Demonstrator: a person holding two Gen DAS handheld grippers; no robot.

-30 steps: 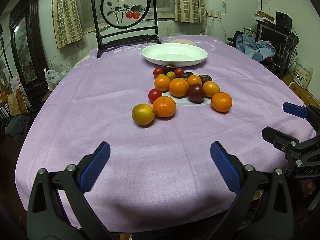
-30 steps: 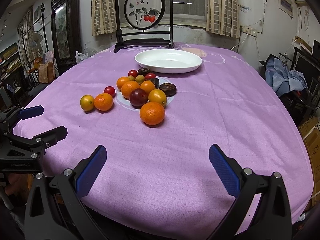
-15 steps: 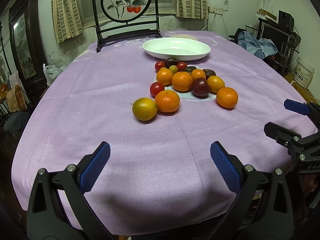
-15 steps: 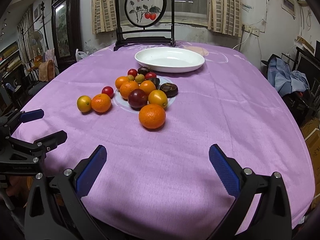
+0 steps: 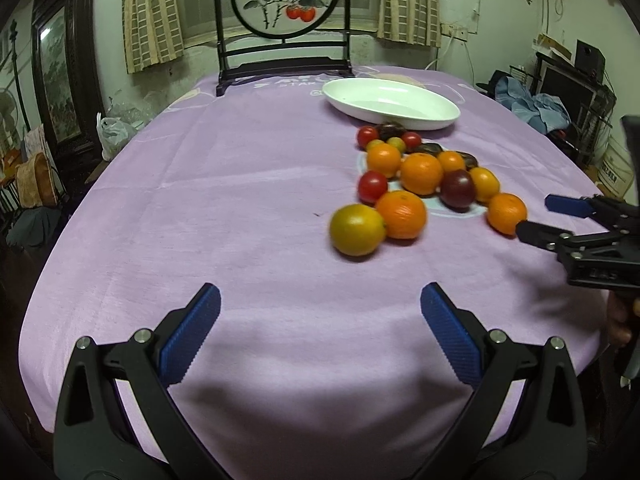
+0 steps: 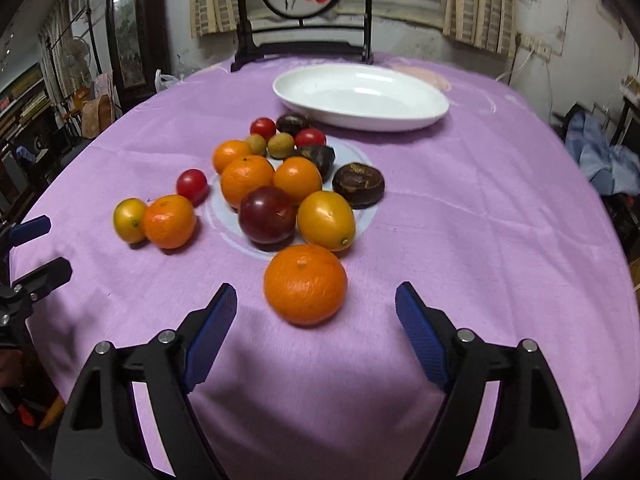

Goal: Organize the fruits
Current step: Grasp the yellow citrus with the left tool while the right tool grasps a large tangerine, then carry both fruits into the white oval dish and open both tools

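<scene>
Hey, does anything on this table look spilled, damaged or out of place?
Nothing is spilled or damaged. The white dish sits empty while all the fruit lies loose on the purple cloth, the nearest orange apart from the cluster.

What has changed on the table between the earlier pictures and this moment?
Both grippers came closer to the fruit. The right gripper now points at the nearest orange, which lies just ahead of its fingers, untouched; its jaws are closing. The left gripper stays open, holding nothing. No fruit has moved, and the white dish is still empty.
</scene>
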